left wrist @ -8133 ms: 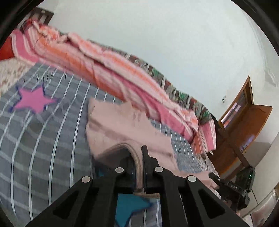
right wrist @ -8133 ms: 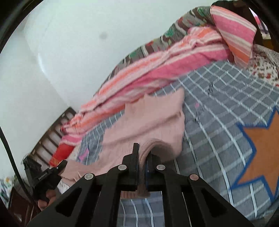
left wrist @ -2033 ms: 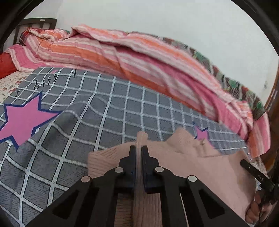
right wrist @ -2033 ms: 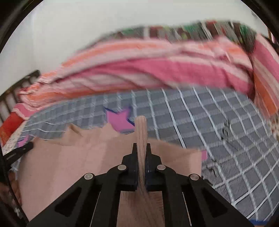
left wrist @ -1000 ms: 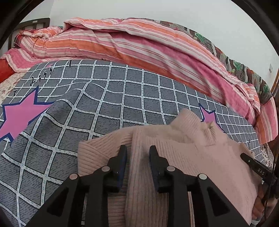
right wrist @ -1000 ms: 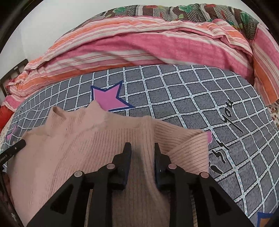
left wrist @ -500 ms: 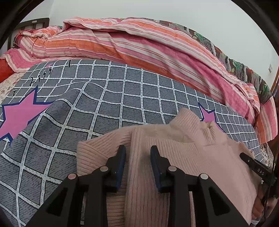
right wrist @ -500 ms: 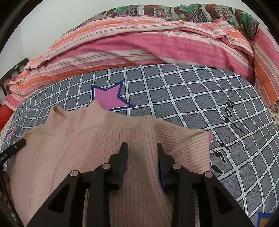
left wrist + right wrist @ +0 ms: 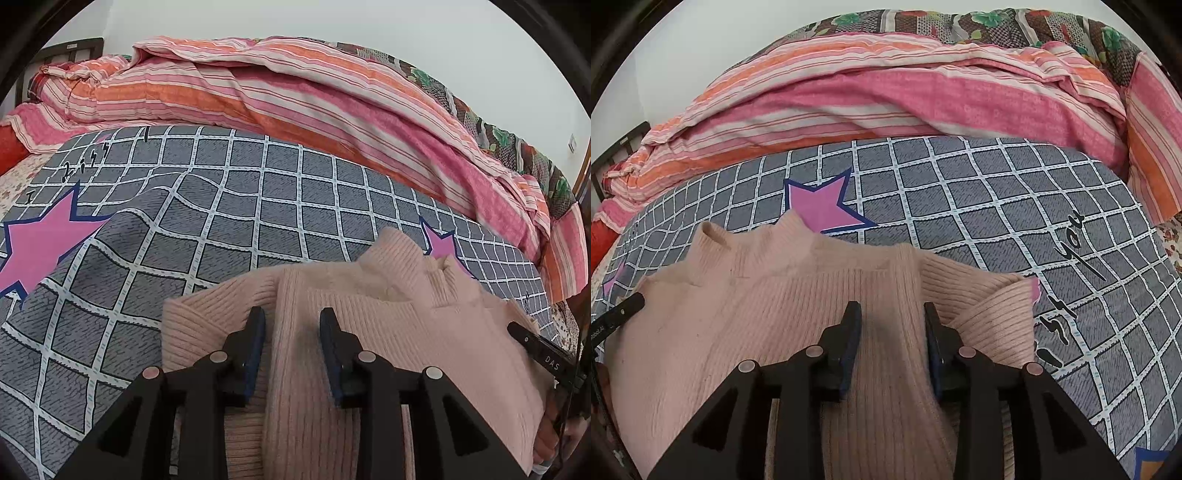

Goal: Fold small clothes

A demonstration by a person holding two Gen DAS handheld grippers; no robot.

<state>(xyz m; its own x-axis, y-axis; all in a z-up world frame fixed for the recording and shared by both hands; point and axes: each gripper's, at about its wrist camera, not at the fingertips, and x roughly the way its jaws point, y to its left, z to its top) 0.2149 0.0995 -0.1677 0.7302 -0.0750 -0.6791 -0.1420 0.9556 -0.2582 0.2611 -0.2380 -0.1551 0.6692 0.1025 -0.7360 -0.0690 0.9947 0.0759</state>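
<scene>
Pink ribbed sweater (image 9: 388,332) lies spread flat on the bed (image 9: 258,221), collar away; both jaws spread, holding nothing. Laying-out looks finished; next, pinch a sleeve (image 9: 993,314) and fold inward.

Both wrist cameras sit low and close over the pink sweater (image 9: 369,325) on the bed, each looking forward along its own tool toward the striped quilt (image 9: 295,99) and wall. The left view covers the sweater's left shoulder, the right view (image 9: 757,314) its right; both share the collar and grey checked bedspread (image 9: 997,192).
</scene>
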